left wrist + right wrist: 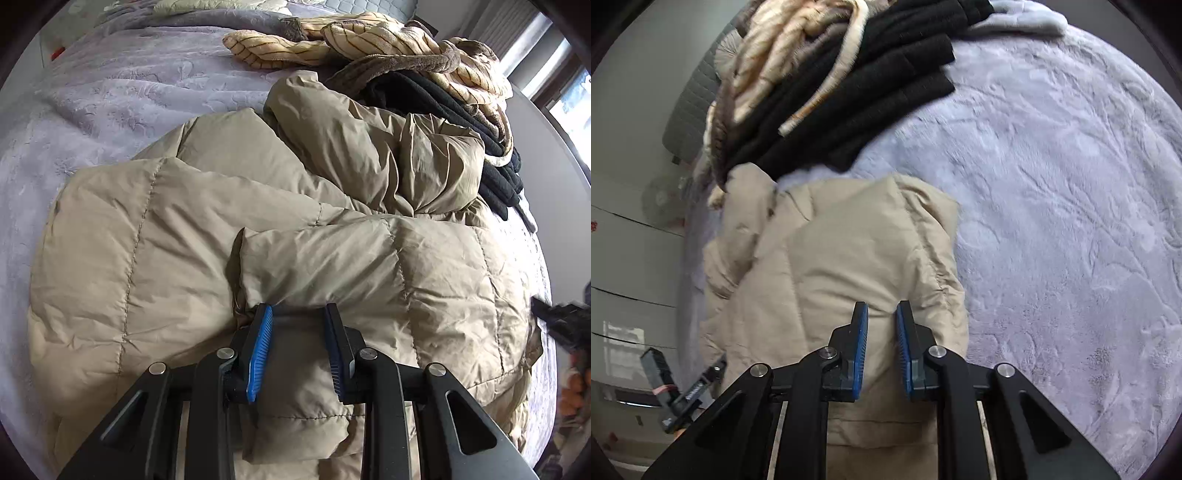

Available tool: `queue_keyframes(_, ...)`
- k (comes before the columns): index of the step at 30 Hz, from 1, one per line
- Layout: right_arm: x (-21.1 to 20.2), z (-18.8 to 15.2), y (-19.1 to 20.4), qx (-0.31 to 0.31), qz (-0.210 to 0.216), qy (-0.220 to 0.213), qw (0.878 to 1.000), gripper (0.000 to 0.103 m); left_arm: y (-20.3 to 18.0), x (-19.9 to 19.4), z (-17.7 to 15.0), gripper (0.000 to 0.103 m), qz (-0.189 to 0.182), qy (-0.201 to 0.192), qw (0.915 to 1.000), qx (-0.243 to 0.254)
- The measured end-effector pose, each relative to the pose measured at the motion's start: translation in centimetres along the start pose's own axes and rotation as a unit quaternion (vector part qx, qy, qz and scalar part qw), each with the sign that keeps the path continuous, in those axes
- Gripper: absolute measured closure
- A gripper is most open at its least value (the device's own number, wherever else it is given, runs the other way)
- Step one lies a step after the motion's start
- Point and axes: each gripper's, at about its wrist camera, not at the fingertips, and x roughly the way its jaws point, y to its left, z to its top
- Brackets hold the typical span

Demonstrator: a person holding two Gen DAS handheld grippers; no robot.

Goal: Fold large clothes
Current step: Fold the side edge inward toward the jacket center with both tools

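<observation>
Puffer jacket (258, 229) lies mid-bed on the lavender bedspread (110, 92), partly folded. Left claw (299, 347) is parted around a jacket fold; right claw (882, 350) is narrowly parted over fabric, grip unclear. Next move likely needs closing, then folding over.

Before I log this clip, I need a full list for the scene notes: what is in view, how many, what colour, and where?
Quilted puffer jacket: one, beige, spread on the bed under both grippers.
Plush embossed bedspread: one, lavender-grey, covering the bed.
Folded black fleece garments: a stack, count unclear, black, beyond the jacket.
Striped fleece robe: one, cream with brown trim, draped on the black stack.
Window: one, bright, far right of the left wrist view.
Left hand-held gripper: one, black with blue pads, jaws apart at a jacket fold.
Right hand-held gripper: one, black with blue pads, jaws narrowly apart over the jacket.
</observation>
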Motion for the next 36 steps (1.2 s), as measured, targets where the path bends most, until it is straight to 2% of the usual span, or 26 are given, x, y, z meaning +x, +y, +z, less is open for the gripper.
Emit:
queue_keyframes(3, 1.8, -0.7, -1.5, 0.005, -0.007, -0.003, 1.000, 0.103, 0.2, 0.5, -0.1, 0.072, -0.008, -0.004, 1.0000, -0.001)
queue_keyframes(9, 2.0, -0.7, -0.7, -0.013, -0.038, -0.017, 0.999, 0.103, -0.1, 0.5, -0.1, 0.072, 0.003, -0.007, 1.0000, 0.004)
queue_keyframes(12, 0.6, -1.3, 0.8, -0.038, -0.064, -0.026, 0.997, 0.099, -0.3, -1.0, 0.0, 0.072, 0.015, -0.012, 0.9998, 0.007)
queue_keyframes(17, -1.9, -3.1, 1.5, -0.062, -0.090, -0.040, 0.993, 0.099, 0.0, -3.9, -1.0, 0.072, 0.034, -0.025, 0.9990, 0.014)
queue_keyframes(22, -4.4, -5.5, 0.6, -0.048, -0.092, -0.040, 0.994, 0.098, 0.6, -6.2, -3.0, 0.072, 0.052, -0.021, 0.9983, 0.014)
queue_keyframes(27, -6.1, -7.9, -1.0, -0.027, -0.080, -0.023, 0.996, 0.098, 1.2, -7.5, -5.5, 0.072, 0.059, -0.004, 0.9983, 0.001)
queue_keyframes(34, -7.3, -10.8, -1.5, -0.017, -0.065, 0.000, 0.998, 0.098, 0.2, -8.7, -8.4, 0.072, 0.071, 0.017, 0.9973, 0.006)
queue_keyframes(36, -7.5, -11.5, -1.6, -0.015, -0.060, 0.007, 0.998, 0.094, -0.3, -9.2, -9.2, 0.072, 0.076, 0.019, 0.9969, 0.010)
